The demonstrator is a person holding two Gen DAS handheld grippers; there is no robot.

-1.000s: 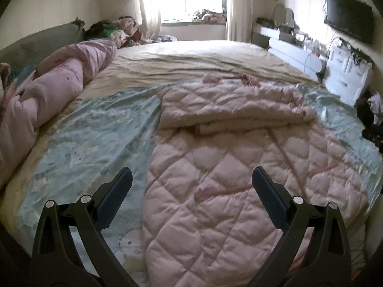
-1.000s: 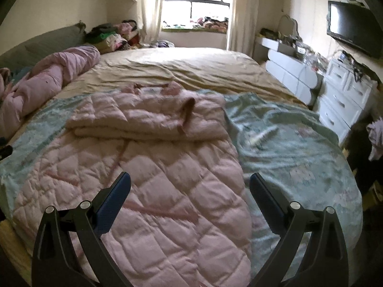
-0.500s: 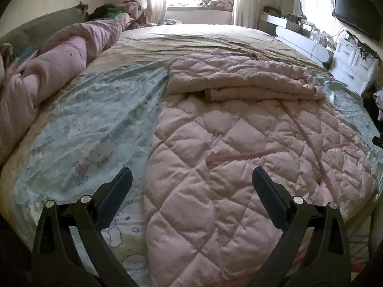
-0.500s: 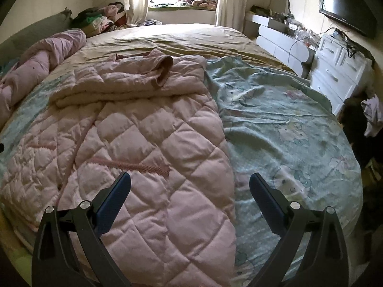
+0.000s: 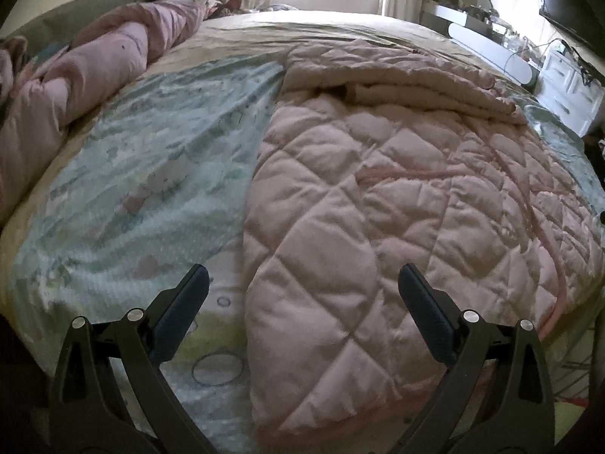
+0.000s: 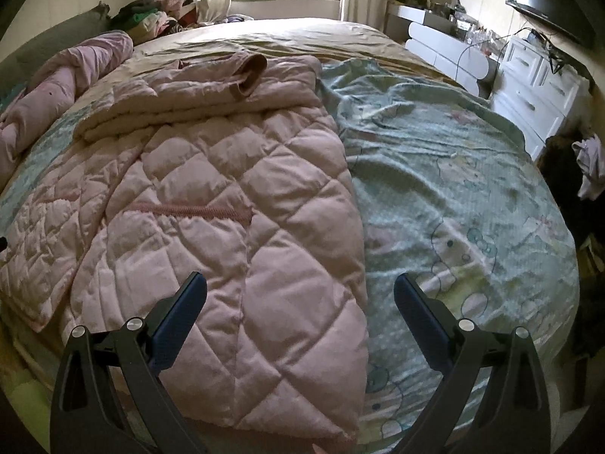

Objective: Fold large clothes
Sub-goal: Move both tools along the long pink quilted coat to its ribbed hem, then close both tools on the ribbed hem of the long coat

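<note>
Quilted pink coat (image 5: 378, 196) lies flat on bed just ahead of my spread, empty left gripper (image 5: 302, 291) and right gripper (image 6: 300, 297); I'd pinch both hem corners evenly, full thickness.

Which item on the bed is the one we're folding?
On the big bed, atop the pale green cartoon-print sheet, lies the pink quilted coat. Unlike the smooth pink duvet rolled along the left side, it is diamond-stitched, with sleeves folded across its top.

A pink quilted coat (image 5: 397, 196) lies flat (sleeves folded across its top) on the bed.
</note>
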